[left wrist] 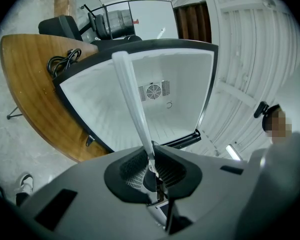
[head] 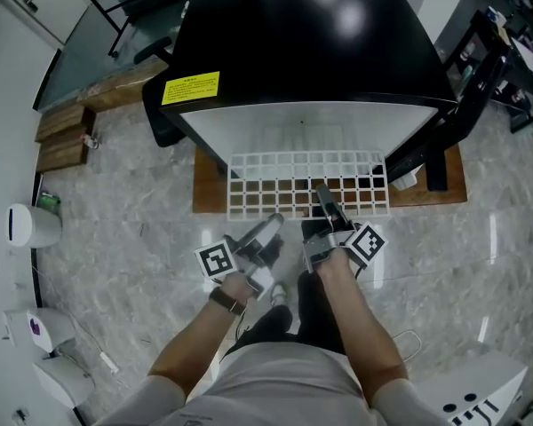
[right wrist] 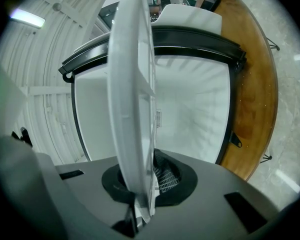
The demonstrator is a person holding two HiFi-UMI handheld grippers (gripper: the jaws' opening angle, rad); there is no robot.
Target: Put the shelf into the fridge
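A white grid shelf lies level at the mouth of the open black fridge, its far edge at the white interior and its near edge sticking out. My left gripper is shut on the shelf's near edge left of centre, and my right gripper is shut on it near the middle. In the left gripper view the shelf runs edge-on from the gripper toward the fridge cavity. In the right gripper view the shelf fills the middle, clamped in the gripper, with the white cavity behind.
The fridge stands on a low wooden platform on a marble floor. A yellow label is on its top. Wooden blocks and a white bin are at the left, a black stand at the right.
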